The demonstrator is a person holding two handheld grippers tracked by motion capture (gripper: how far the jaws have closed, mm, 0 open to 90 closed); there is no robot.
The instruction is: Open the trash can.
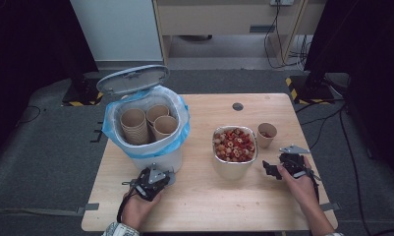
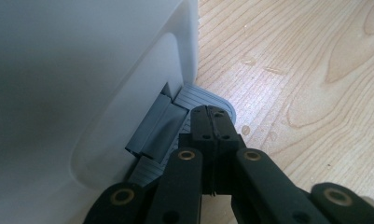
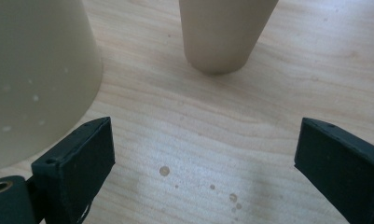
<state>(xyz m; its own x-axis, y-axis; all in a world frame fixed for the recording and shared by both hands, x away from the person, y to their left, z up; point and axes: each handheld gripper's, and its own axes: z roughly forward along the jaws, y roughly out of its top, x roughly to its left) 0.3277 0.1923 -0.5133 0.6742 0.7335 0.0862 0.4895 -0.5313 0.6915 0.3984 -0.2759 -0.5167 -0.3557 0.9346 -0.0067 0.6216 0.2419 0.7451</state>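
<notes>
A white pedal bin (image 1: 153, 147) lined with a blue bag stands at the table's left, its grey lid (image 1: 132, 78) raised. Several brown paper cups (image 1: 148, 123) stand inside it. My left gripper (image 1: 165, 177) is shut, and its tips (image 2: 213, 116) rest on the bin's grey foot pedal (image 2: 201, 95), beside the white wall (image 2: 82, 70). A metal bowl (image 1: 235, 164) of red and pale cereal rings sits right of the bin. Just beyond it is a small paper cup (image 1: 267, 133). My right gripper (image 1: 279, 163) is open, with bare wood between its jaws (image 3: 203, 140). The cup (image 3: 222, 32) is ahead and the bowl (image 3: 35, 70) is to its left.
The wooden table (image 1: 204, 196) has a round cable hole (image 1: 238, 106) near its far edge. Small wet spots (image 3: 164, 171) mark the wood by my right gripper. Stands with yellow-black bases (image 1: 307, 88) and cables sit on the floor beyond the table.
</notes>
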